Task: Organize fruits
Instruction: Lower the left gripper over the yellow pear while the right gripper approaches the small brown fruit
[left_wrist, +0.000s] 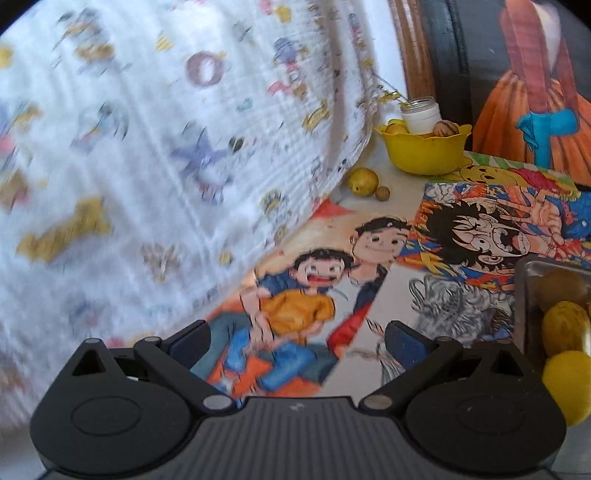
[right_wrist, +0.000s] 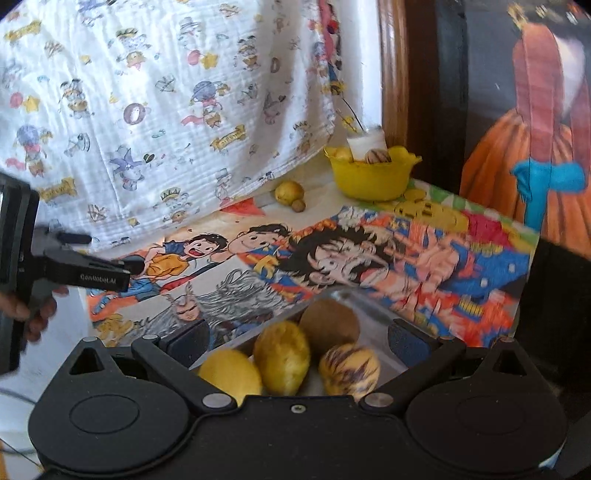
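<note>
Cartoon-printed worktop (right_wrist: 369, 258) observed, patterned white cloth (right_wrist: 147, 110) behind. Right gripper (right_wrist: 295, 339) spread wide, empty, above metal tray (right_wrist: 373, 325) containing four fruits (right_wrist: 280, 356). Left gripper (left_wrist: 295, 343) likewise spread, empty. Yellow bowl (right_wrist: 369, 181) holds fruit at rear; two loose fruits (right_wrist: 289, 192) beside it.

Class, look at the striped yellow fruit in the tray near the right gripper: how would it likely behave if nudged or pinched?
The striped fruit looks rounded and egg-shaped, so a nudge would probably roll it against its neighbour, the yellow fruit. Its skin appears smooth, so it may slip between the fingers. It seems firm rather than floppy.
</note>
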